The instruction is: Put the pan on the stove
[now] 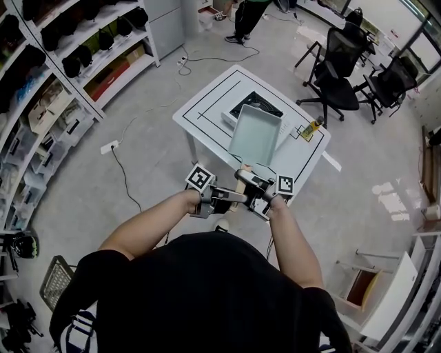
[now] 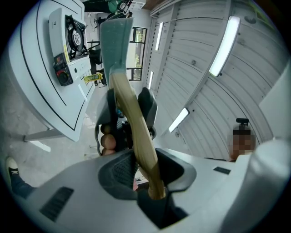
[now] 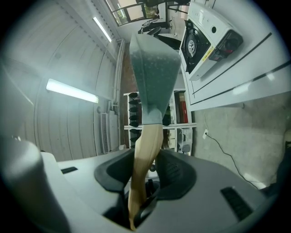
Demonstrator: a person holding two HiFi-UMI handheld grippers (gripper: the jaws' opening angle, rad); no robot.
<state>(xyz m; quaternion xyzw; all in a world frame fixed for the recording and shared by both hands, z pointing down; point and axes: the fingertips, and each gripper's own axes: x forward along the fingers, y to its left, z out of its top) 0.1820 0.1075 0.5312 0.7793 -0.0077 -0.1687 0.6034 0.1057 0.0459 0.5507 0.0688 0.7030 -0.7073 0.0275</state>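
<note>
A rectangular grey-green pan (image 1: 255,134) with a wooden handle (image 1: 244,176) is held in the air above the near part of the white table (image 1: 207,103). Both grippers grasp that handle. My left gripper (image 1: 231,196) is shut on the handle's end, and the handle (image 2: 136,136) runs up between its jaws to the pan (image 2: 116,41). My right gripper (image 1: 260,195) is shut on the same handle (image 3: 145,154), with the pan (image 3: 152,68) tilted on edge ahead. The portable gas stove (image 1: 255,105) sits on the table beyond the pan, also visible as the stove (image 2: 72,36) and the stove (image 3: 200,41).
A small yellow bottle (image 1: 313,127) lies near the table's right edge. Black office chairs (image 1: 337,69) stand to the right, and shelving (image 1: 69,62) lines the left wall. A cable (image 1: 124,176) trails over the floor. A person's legs (image 1: 244,17) stand at the far end.
</note>
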